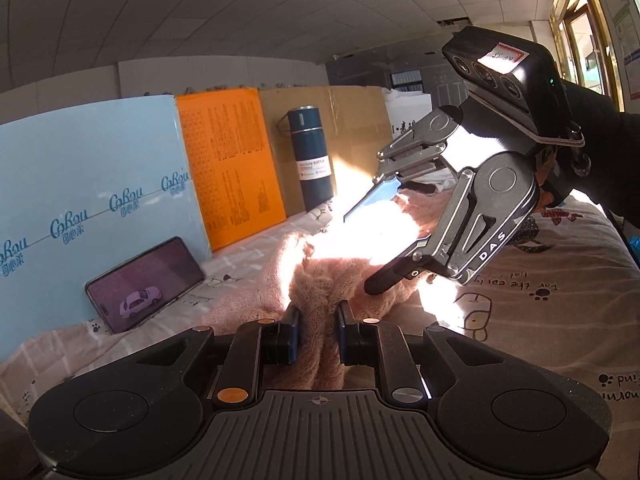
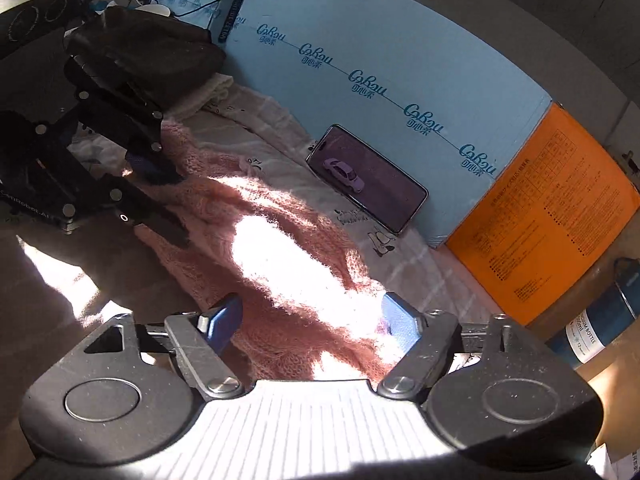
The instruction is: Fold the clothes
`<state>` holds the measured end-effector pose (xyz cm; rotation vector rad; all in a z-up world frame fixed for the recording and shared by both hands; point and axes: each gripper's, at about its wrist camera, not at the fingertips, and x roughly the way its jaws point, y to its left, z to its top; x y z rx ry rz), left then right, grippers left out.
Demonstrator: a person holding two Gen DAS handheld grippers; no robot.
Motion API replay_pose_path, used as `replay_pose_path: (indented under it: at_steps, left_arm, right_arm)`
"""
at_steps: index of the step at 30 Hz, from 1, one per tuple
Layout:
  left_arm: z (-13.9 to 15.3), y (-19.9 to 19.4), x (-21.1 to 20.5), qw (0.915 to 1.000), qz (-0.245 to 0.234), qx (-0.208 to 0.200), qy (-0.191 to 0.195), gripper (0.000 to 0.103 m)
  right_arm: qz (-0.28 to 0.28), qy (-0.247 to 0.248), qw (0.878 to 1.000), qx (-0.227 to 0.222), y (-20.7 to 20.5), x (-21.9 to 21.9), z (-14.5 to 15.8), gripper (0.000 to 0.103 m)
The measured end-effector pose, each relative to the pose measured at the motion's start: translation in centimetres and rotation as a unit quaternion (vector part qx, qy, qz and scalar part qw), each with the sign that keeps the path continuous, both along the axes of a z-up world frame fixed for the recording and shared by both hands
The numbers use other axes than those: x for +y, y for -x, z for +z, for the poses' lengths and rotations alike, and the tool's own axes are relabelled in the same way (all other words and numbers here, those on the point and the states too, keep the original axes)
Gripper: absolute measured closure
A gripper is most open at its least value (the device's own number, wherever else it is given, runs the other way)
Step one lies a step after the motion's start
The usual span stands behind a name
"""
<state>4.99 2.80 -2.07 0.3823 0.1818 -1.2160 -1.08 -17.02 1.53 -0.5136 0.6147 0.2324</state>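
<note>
A pink knitted garment (image 1: 340, 276) lies bunched on a printed bedsheet (image 1: 560, 300), partly washed out by sunlight. In the left wrist view my left gripper (image 1: 318, 334) is shut on a gathered fold of the knit, which runs between its pads. The same gripper (image 2: 178, 204) shows at the upper left of the right wrist view, at the garment's far end. My right gripper (image 1: 356, 254) hovers over the garment from the right, held by a dark-sleeved hand. Its jaws (image 2: 312, 318) stand apart, with pink knit (image 2: 280, 240) beneath and between them, and the pads do not press on it.
A phone (image 1: 144, 284) showing a car leans against a light blue board (image 1: 92, 176). Beside it stand an orange board (image 1: 228, 168), a dark blue vacuum bottle (image 1: 310, 160) and cardboard (image 1: 352, 128). White cloth (image 1: 436, 180) lies at the back.
</note>
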Motion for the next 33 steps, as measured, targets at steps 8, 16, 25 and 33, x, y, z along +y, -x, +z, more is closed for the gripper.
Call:
replay_pose_path:
  at_steps: [8, 16, 25, 33]
  left_arm:
    - [0.9, -0.3, 1.7, 0.9982, -0.056, -0.022, 0.008, 0.086]
    - [0.4, -2.0, 3.9, 0.9817, -0.186, 0.037, -0.022, 0.086]
    - [-0.6, -0.7, 3.2, 0.9723, -0.215, 0.021, -0.09, 0.064]
    - [-0.6, 1.5, 2.5, 0.9837, -0.147, -0.083, -0.063, 0.046]
  right_arm:
    - [-0.019, -0.08, 0.997, 0.007, 5.3, 2.2, 1.0, 0.091]
    - [-0.066, -0.182, 0.981, 0.023, 10.1, 4.8, -0.2, 0.091]
    - [-0.19, -0.286, 0.937, -0.06, 14.8, 1.2, -0.1, 0.023]
    - [-0.433, -0.343, 0.82, -0.149, 20.9, -7.5, -1.7, 0.014]
